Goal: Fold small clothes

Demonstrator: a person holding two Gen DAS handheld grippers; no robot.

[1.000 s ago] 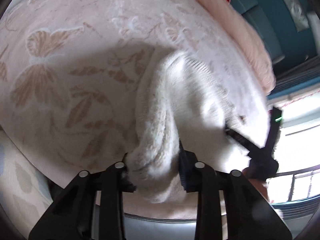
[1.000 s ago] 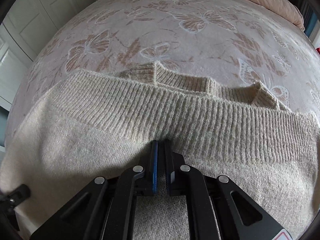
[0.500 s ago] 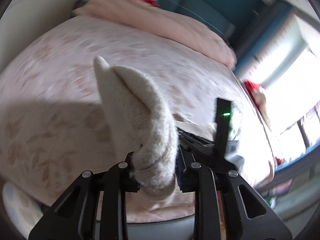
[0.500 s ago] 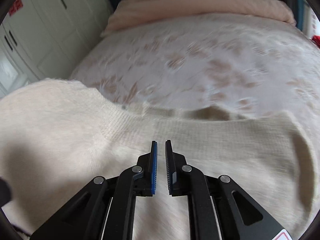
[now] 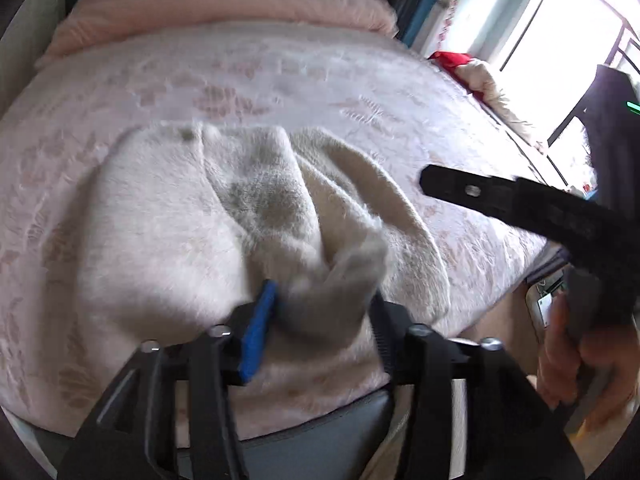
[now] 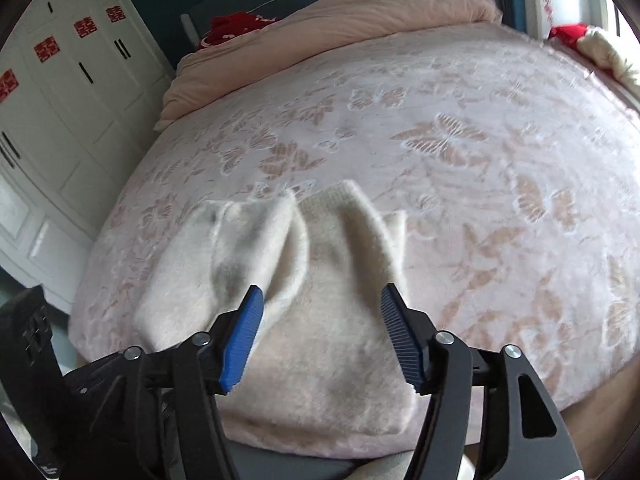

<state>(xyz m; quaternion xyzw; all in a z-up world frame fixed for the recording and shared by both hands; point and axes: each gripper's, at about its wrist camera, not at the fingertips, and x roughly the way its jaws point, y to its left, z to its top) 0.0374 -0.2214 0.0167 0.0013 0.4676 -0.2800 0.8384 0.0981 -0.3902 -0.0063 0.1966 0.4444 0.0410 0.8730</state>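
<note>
A small cream knit sweater (image 5: 168,220) lies rumpled on the bed's near edge; it also shows in the right wrist view (image 6: 320,280). My left gripper (image 5: 320,300) has its jaws spread, with a blurred fold of the sweater between them; the fabric looks loose rather than pinched. My right gripper (image 6: 320,308) is open and empty, held just above the sweater's near part. The right gripper also shows at the right of the left wrist view (image 5: 520,208), held by a hand (image 5: 576,352).
The bed has a pink butterfly-patterned cover (image 6: 460,140). A peach duvet (image 6: 360,16) and something red (image 6: 236,28) lie at the head. White wardrobe doors (image 6: 60,80) stand at the left. A bright window (image 5: 560,20) is at the right.
Both grippers have opened. The left one had lifted a gripped fold of the sweater and has now lowered it onto the bed. The right one has pulled back above the sweater.
</note>
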